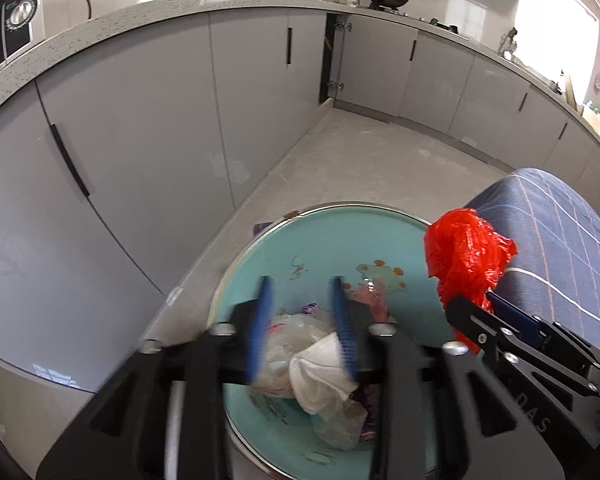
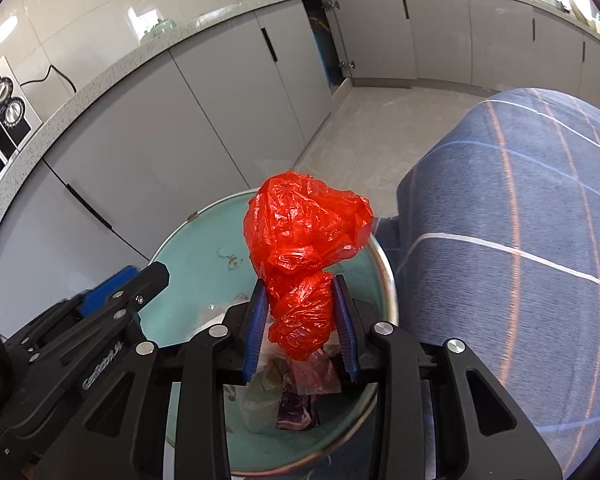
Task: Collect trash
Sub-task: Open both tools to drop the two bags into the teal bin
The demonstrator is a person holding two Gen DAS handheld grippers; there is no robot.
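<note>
Grey kitchen cabinets [image 1: 140, 128] under a speckled countertop [image 1: 100, 24] curved from nine o'clock round to two o'clock in the left wrist view, with the pale floor [image 1: 360, 152] running up toward twelve. A blue checked cloth [image 2: 520, 240] filled the three o'clock side of the right wrist view. At six o'clock in both views stood a round bin [image 1: 320, 240] with a turquoise inside and a metal rim, already holding crumpled clear plastic and a white tissue wad [image 1: 320, 376].

The right gripper [image 2: 302, 320] hung over the bin, its blue pads against either side of a crumpled red plastic bag [image 2: 304, 232], which bulged up toward twelve o'clock. The left gripper [image 1: 302, 328] was above the bin's trash with its blue fingers [image 1: 262, 320] apart and nothing clamped between them.
</note>
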